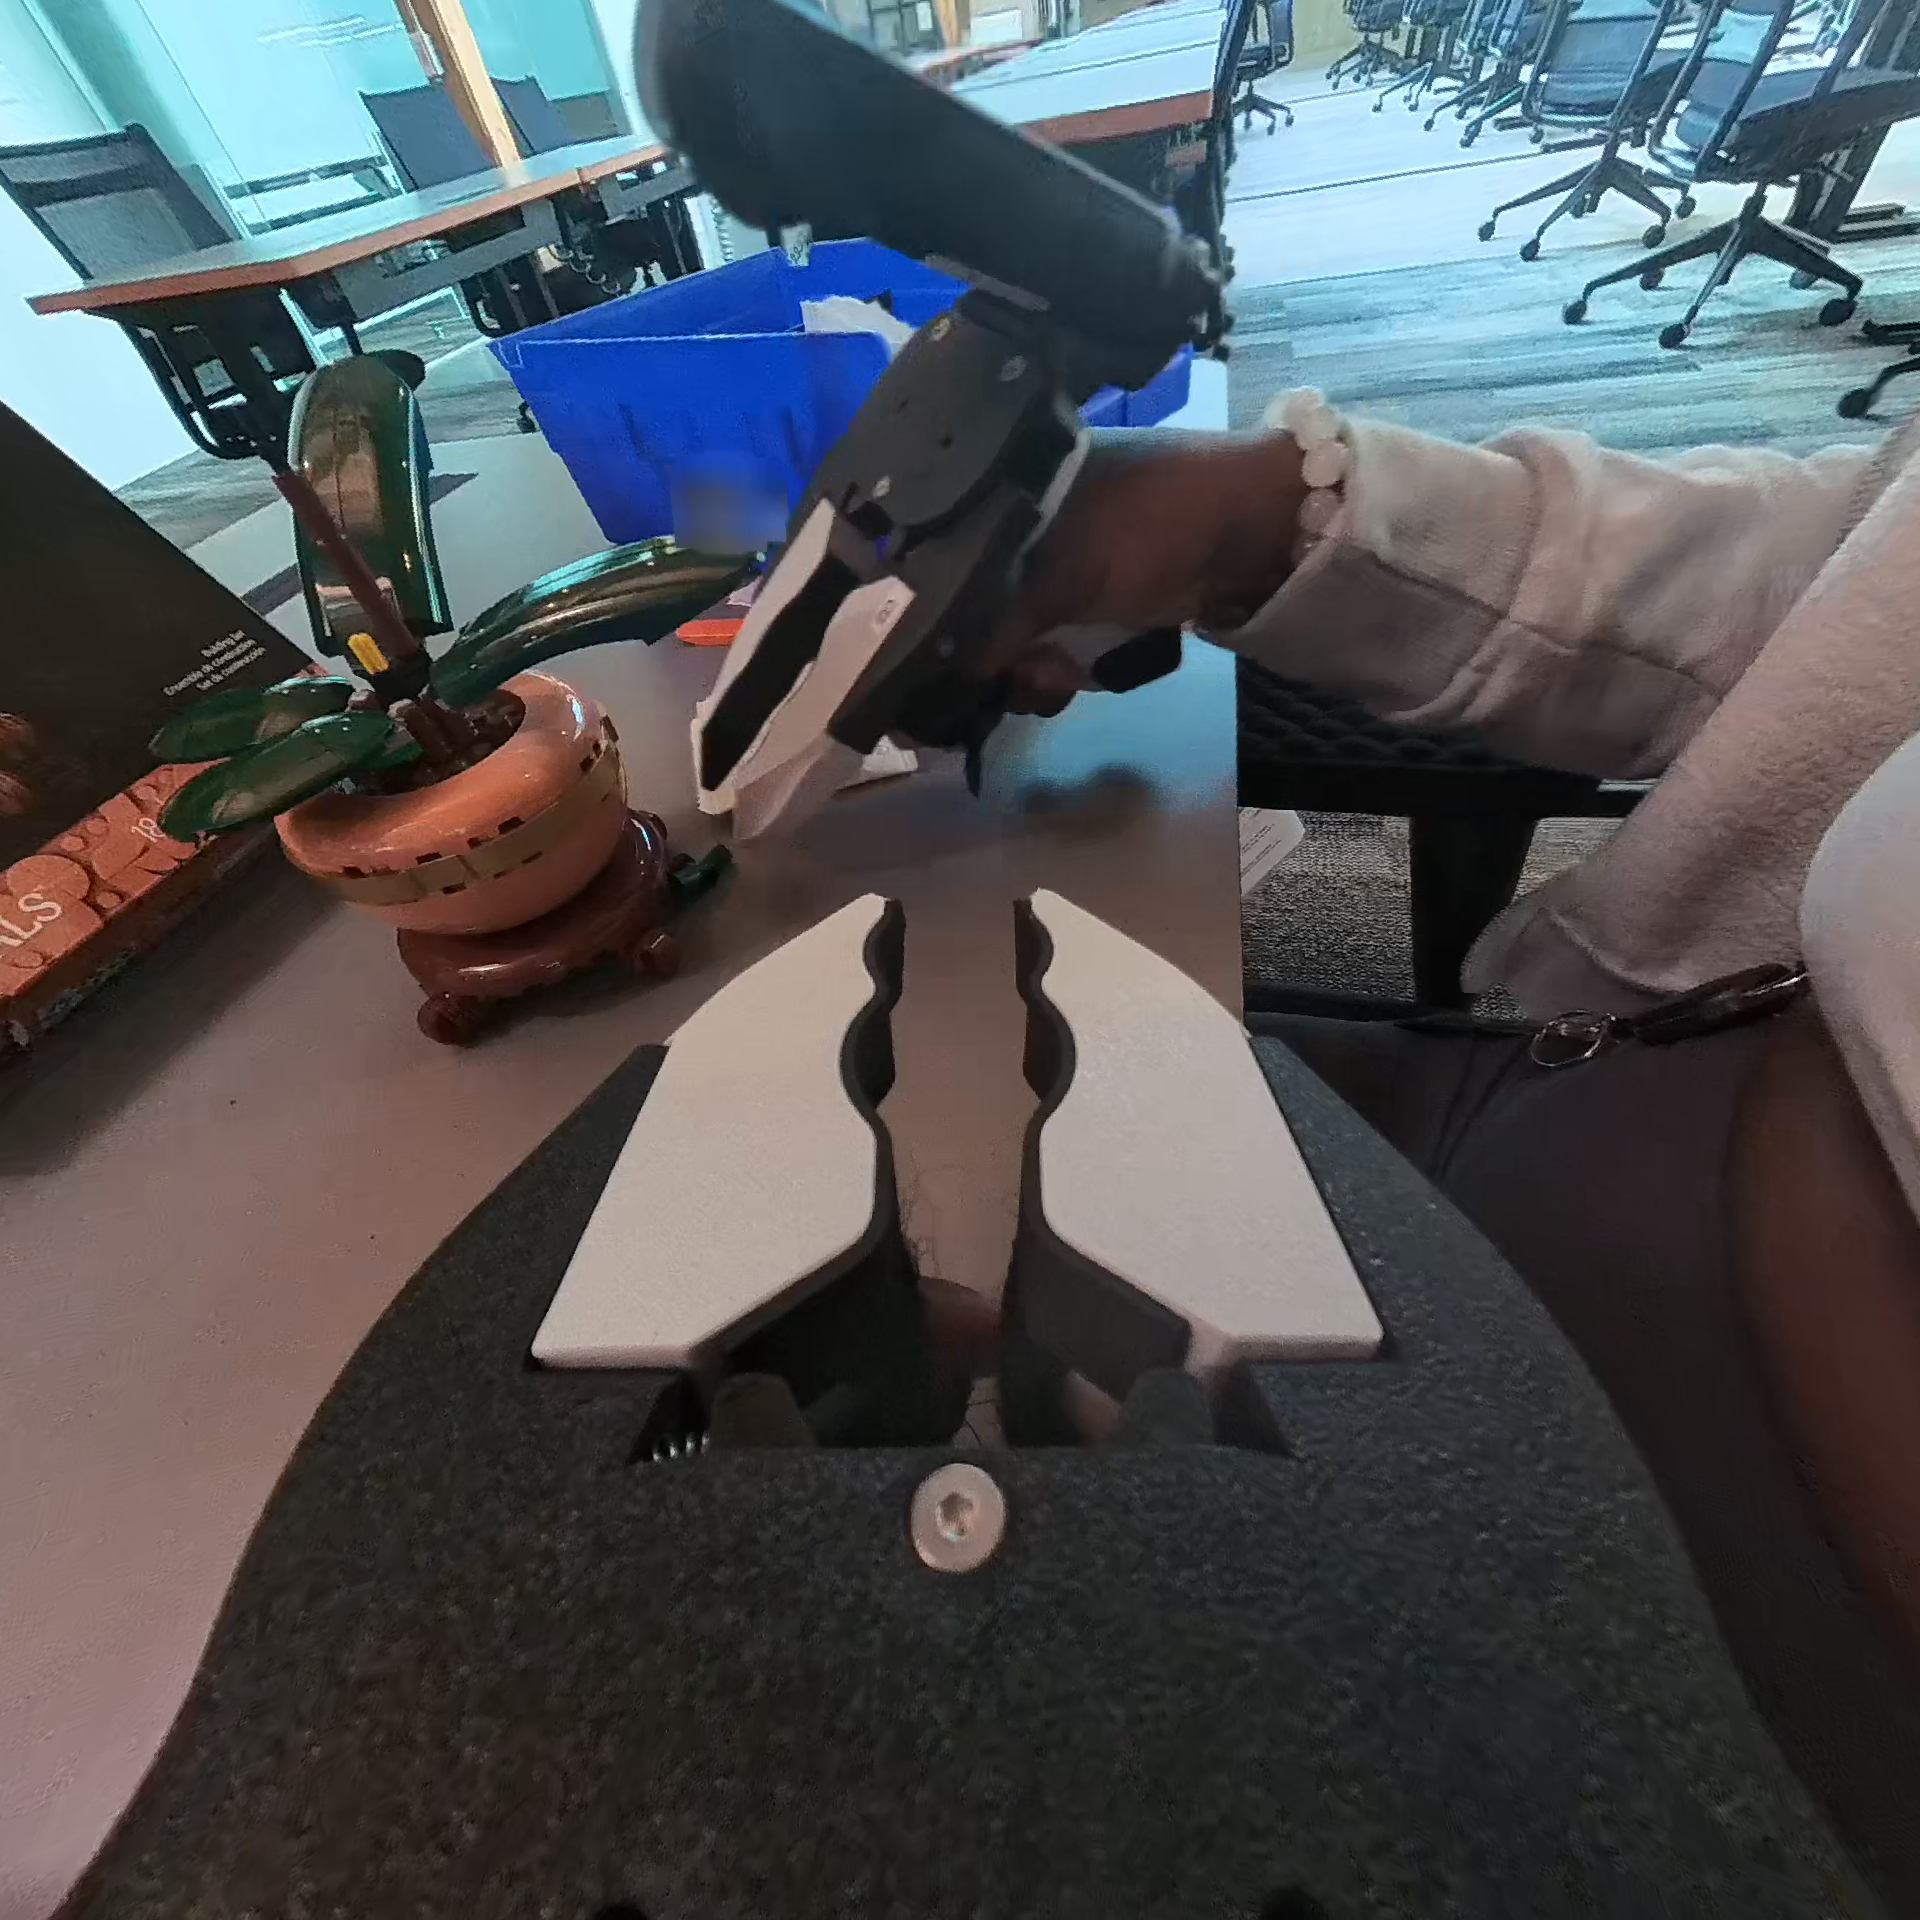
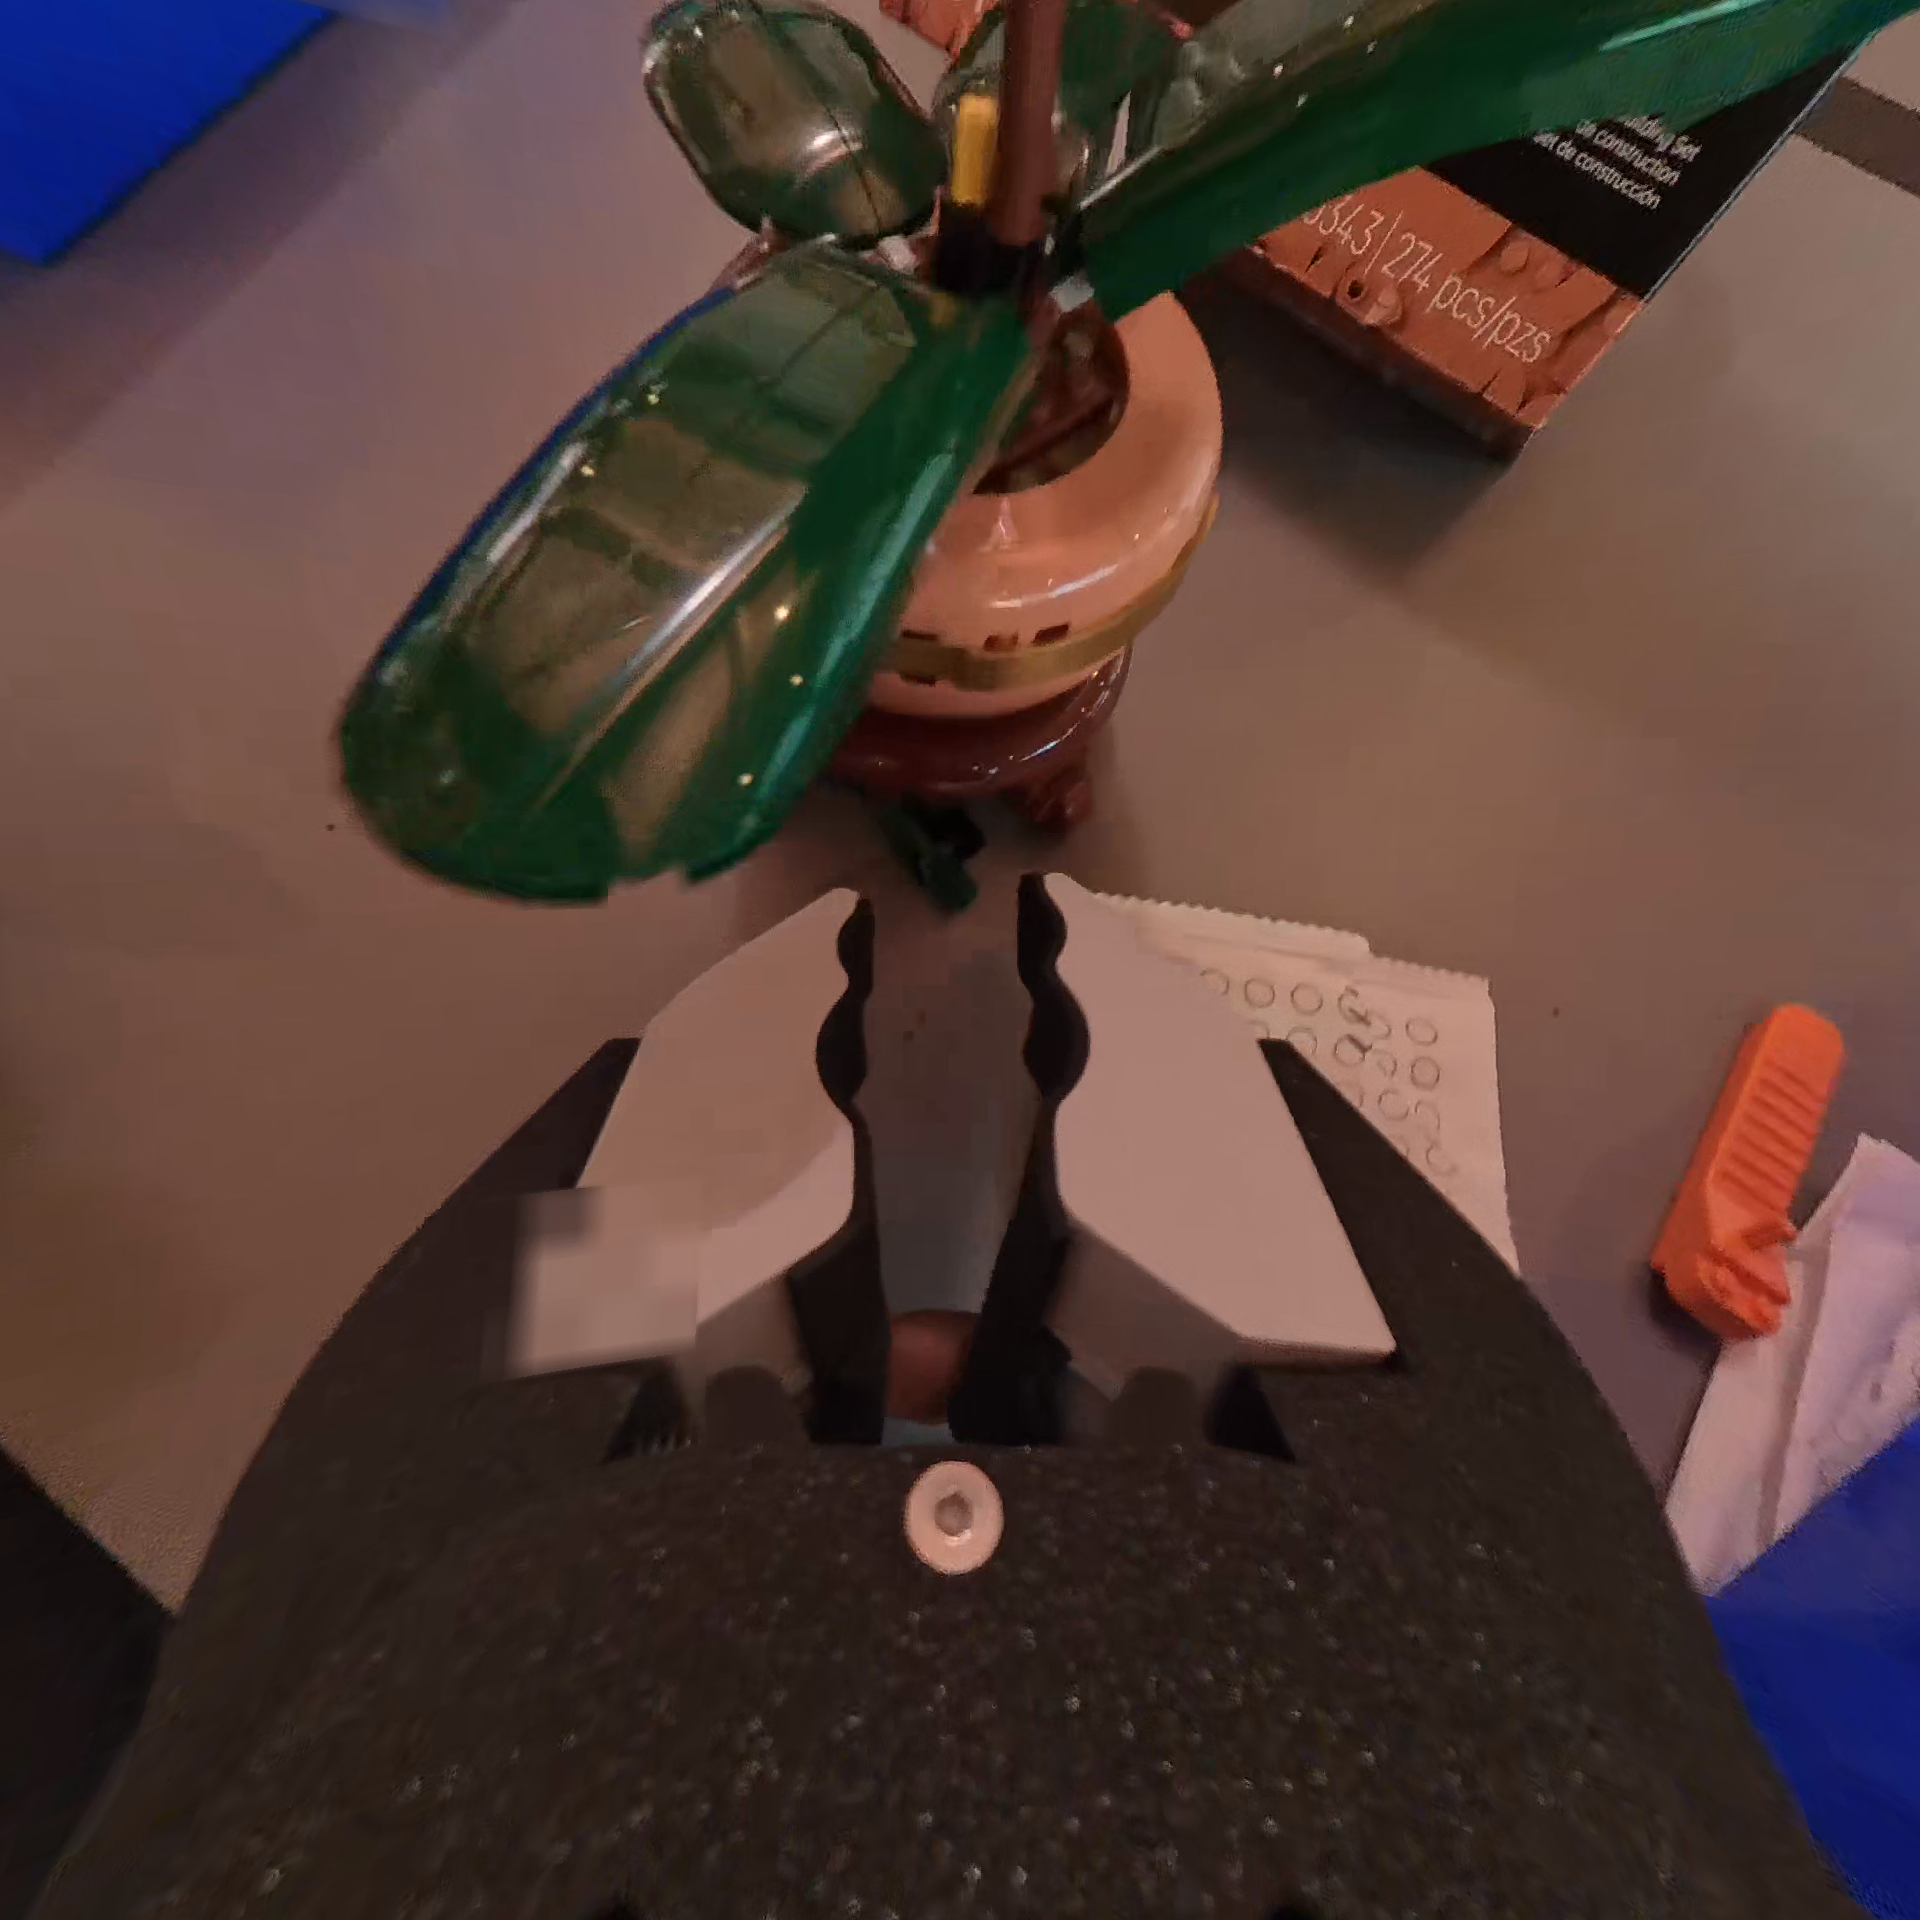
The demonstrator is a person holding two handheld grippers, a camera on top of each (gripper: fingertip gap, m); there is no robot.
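Brick-built plant [image 2: 935, 499] on grey table [image 2: 1455, 727], in front of box [image 2: 1475, 301]. Right gripper [image 2: 940, 914], jaws apart and empty, hovers just beside its base; left gripper [image 1: 961, 914], likewise apart, near. Plant likely light, rigid, fragile at leaves; the pot would give the firmest hold.

White lettering and numbers are running along the box [image 2: 1475, 301]. Small printed circles are showing on the paper [image 2: 1382, 1049].

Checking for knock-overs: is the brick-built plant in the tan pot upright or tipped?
Upright. The tan brick-built plant pot sits level on its brown footed stand on the grey table, brown stem rising; neither gripper touches it.
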